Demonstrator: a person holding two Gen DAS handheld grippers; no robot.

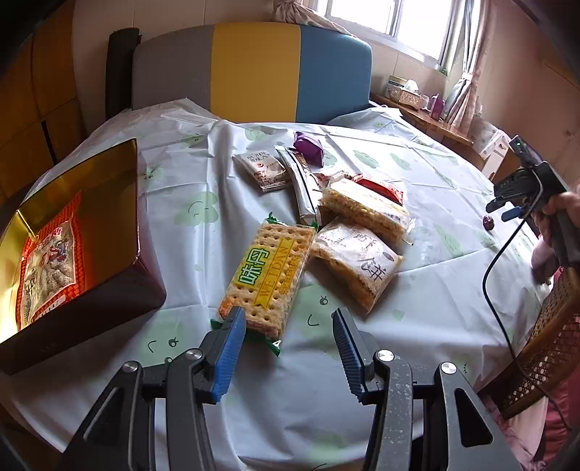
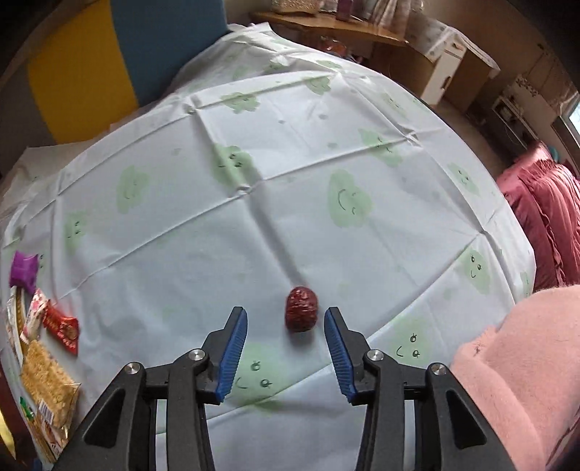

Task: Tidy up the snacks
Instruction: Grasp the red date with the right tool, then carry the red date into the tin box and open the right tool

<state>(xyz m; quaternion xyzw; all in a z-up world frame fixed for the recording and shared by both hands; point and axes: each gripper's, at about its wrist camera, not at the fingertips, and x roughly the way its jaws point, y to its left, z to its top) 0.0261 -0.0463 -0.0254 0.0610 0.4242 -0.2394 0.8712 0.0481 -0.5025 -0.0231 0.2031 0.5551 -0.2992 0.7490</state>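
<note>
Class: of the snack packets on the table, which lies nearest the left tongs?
The green-and-yellow cracker packet; its near end lies beside the open left tongs, closer than the other packets.

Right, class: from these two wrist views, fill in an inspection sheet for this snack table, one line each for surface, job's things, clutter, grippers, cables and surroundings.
Surface: table under a creased white tablecloth with green smiley prints.
Job's things: gold-lined box at left holding one red snack bag; cracker pack nearest, other wrapped snacks piled beyond it; purple packet farthest; a lone red date apart at right.
Clutter: nothing seen.
Grippers: left gripper open, by the cracker pack's near end; right gripper open, date between its fingers, untouched.
Cables: black cable hanging from the right gripper.
Surroundings: tricolour chair, window, wicker chair.
</note>
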